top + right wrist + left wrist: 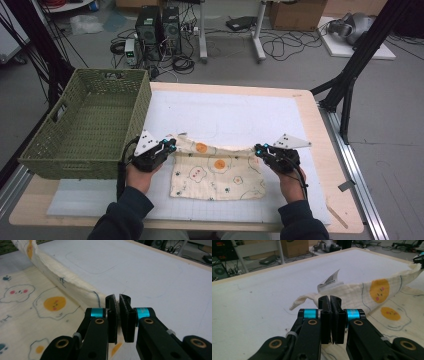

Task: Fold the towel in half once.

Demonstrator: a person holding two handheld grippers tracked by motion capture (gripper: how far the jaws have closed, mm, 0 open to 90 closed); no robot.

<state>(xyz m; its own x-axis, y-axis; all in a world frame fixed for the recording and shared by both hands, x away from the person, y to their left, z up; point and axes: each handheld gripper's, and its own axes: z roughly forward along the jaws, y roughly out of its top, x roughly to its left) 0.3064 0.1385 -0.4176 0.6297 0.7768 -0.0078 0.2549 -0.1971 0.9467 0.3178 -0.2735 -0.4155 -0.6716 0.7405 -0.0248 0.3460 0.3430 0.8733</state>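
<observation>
Cloth (217, 172) long axis left-right; left claw (171, 145), right claw (259, 148) apparently clamped on far corners.

A wooden table (320, 130) carries a white mat (235, 115), green basket (85, 125) and printed cloth (215, 175).

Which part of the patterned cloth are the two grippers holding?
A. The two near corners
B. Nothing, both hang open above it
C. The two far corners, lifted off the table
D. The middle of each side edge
C: the left gripper and right gripper each pinch a far corner of the cloth, with that edge raised between them.
</observation>
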